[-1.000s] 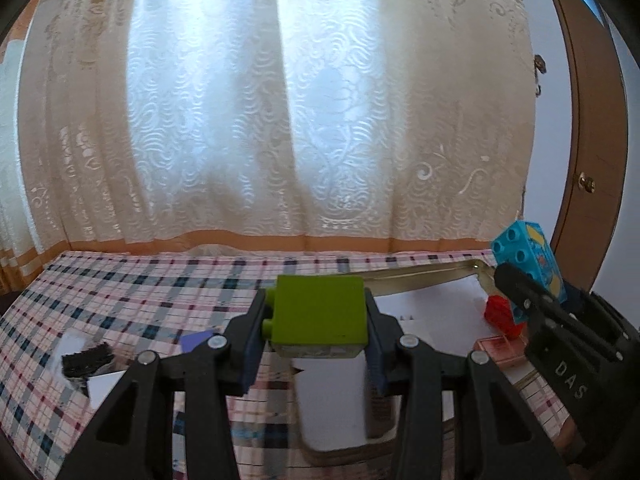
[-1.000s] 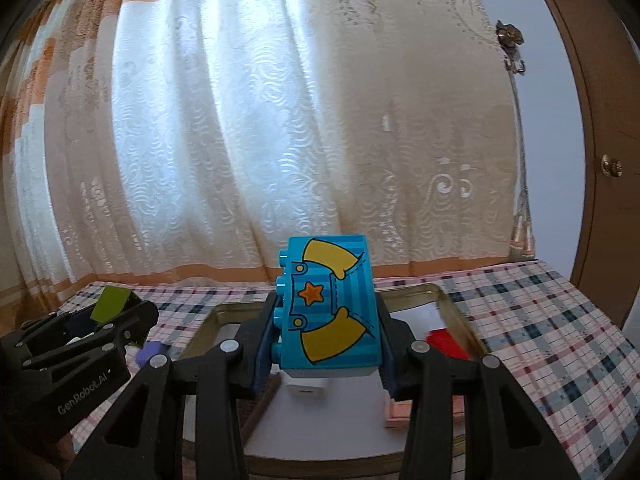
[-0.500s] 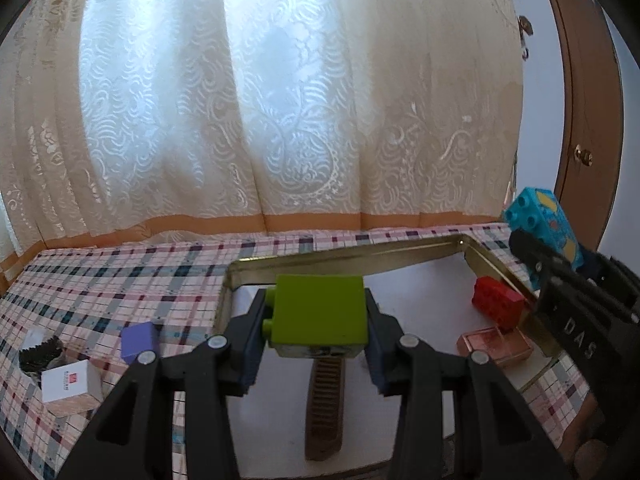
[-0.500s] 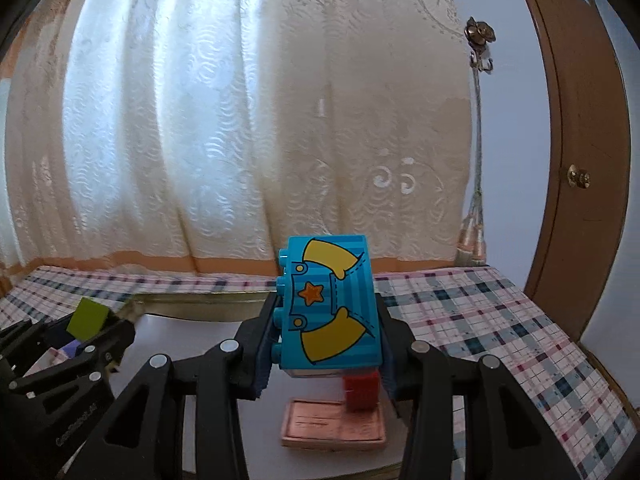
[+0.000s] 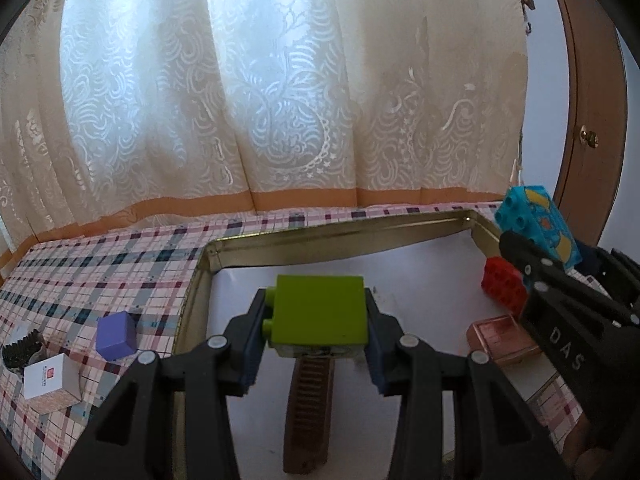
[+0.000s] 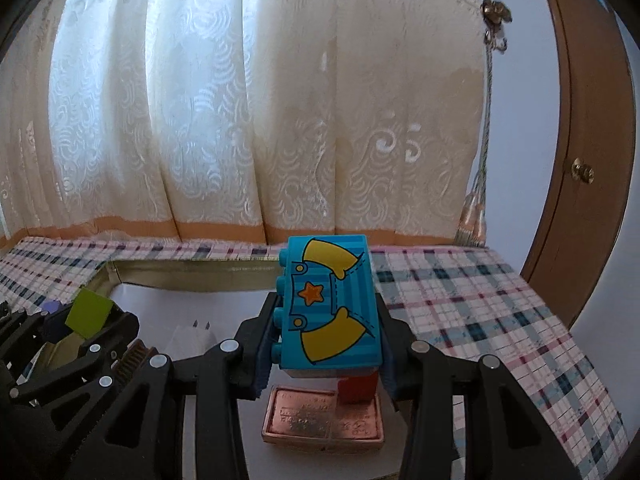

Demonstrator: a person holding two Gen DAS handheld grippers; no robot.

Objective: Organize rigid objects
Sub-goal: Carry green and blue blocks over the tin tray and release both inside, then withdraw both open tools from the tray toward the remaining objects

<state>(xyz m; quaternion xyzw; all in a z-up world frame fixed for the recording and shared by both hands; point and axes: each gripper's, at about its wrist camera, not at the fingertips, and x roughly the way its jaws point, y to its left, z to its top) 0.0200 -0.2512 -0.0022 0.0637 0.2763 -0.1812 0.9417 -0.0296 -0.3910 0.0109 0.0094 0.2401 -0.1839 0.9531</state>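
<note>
My left gripper (image 5: 318, 320) is shut on a lime-green toy brick (image 5: 320, 310), held above the white floor of a gold-rimmed tray (image 5: 344, 228). My right gripper (image 6: 328, 320) is shut on a blue toy brick (image 6: 330, 304) printed with yellow sleeves and an orange star, also over the tray (image 6: 192, 276). In the left wrist view the right gripper (image 5: 548, 256) comes in from the right with the blue brick (image 5: 536, 224). In the right wrist view the green brick (image 6: 88, 312) shows at the left.
Inside the tray lie a red brick (image 5: 504, 284), a copper-coloured flat tin (image 5: 504, 338), a brown comb-like bar (image 5: 308, 400) and a white plug (image 6: 192, 334). On the checked cloth left of the tray are a purple cube (image 5: 116, 336), a small white box (image 5: 48, 376) and a black clip (image 5: 20, 350).
Both grippers have moved forward and down over the tray with their bricks still held. The tray's contents now lie closer beneath them.
</note>
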